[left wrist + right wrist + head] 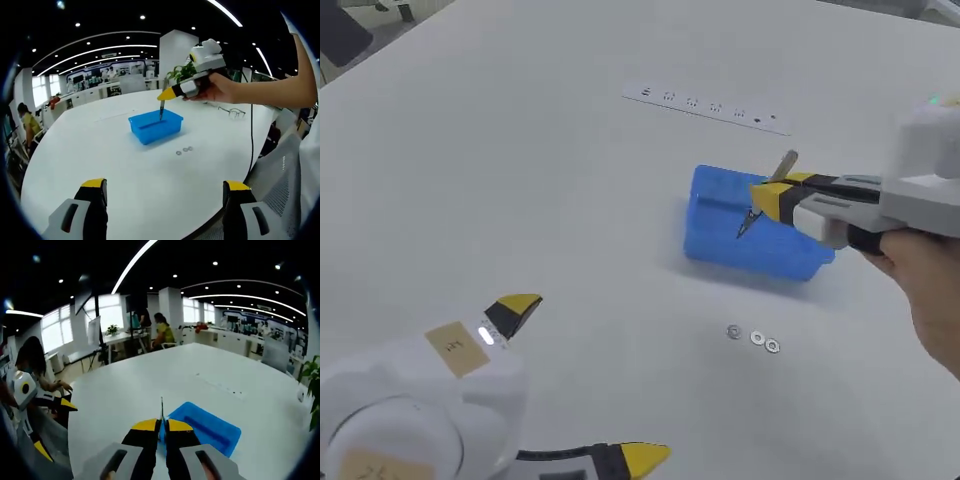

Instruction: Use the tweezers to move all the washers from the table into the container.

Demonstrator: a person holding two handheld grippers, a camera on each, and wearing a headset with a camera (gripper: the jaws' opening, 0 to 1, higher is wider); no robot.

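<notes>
3 small silvery ring washers (757, 339) lie in a row on the white table (520, 150), near 1 blue container (750, 262). The right gripper (770, 195) pinches 1 thin grey tweezers (750, 222), tips over the container; whether they carry anything is too small to tell. The left gripper (585, 380) is spread wide.

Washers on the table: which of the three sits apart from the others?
The left-end washer in the head view's row. A gap separates it from the middle washer and right-end washer, which lie nearly touching.
</notes>
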